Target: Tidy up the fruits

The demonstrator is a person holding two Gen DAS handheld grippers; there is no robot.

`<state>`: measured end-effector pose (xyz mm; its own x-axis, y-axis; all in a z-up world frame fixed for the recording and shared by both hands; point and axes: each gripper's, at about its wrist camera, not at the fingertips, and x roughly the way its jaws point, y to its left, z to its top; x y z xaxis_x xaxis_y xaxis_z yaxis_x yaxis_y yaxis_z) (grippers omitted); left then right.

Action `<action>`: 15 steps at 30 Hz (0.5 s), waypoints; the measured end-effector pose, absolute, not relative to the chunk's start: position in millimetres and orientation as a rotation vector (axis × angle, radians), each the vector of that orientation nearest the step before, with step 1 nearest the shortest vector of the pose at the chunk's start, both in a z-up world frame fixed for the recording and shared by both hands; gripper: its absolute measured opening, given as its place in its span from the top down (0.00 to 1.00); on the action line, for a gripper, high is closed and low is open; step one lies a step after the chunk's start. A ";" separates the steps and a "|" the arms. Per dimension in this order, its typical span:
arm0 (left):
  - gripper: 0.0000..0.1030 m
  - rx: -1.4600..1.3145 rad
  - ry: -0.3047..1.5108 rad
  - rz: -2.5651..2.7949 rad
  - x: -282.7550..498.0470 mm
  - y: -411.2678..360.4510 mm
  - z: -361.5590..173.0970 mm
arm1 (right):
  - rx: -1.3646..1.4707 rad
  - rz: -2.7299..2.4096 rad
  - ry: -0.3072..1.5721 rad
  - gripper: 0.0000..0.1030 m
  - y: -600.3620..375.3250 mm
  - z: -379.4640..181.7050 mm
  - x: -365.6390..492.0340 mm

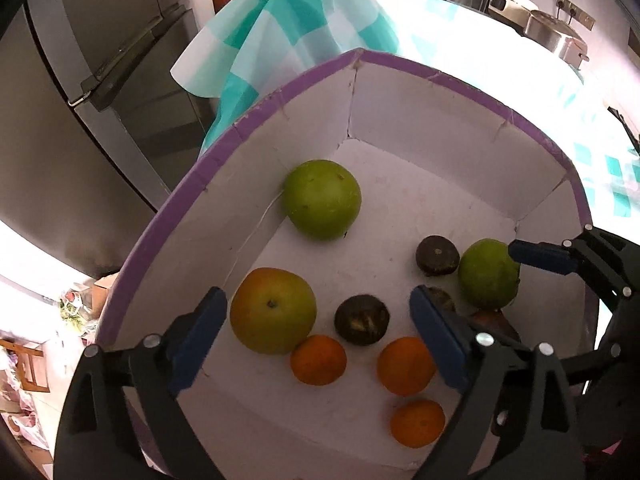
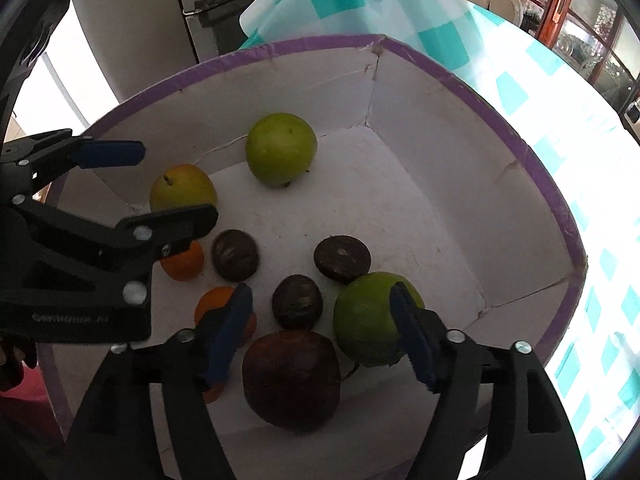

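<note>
A home kitchen and dining space: a tall grey metal two-door refrigerator [image 1: 92,92] stands beside the table [image 1: 500,60], which wears a teal-and-white checked cloth, with a silver cooking pot [image 1: 554,34] and wall sockets [image 1: 574,10] behind.

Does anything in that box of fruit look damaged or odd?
The box looks worn: its white walls are cracked at the folds and the purple rim tape is torn in spots. A loose white thread hangs down the wall by the green apple. The fruit itself looks intact.
</note>
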<state>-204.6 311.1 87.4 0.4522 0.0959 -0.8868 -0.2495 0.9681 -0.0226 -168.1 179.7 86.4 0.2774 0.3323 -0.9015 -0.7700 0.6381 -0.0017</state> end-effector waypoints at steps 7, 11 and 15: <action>0.08 -0.179 0.997 0.267 -212.7 319.5 102.6 | -0.468 0.764 1.072 0.17 188.5 88.9 -161.4; 0.08 -0.196 0.979 0.316 -211.0 323.8 116.9 | -0.405 0.720 1.068 0.16 188.9 101.8 -150.0; 0.06 -0.179 0.997 0.330 -205.0 323.4 122.8 | -0.388 0.685 1.061 0.16 189.8 108.1 -143.9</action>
<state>-205.0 323.4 122.8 0.4988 0.1902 -0.8456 -0.3522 0.9359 0.0027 -143.9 189.8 108.1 0.3118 0.3250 -0.8928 -0.6802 0.7325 0.0291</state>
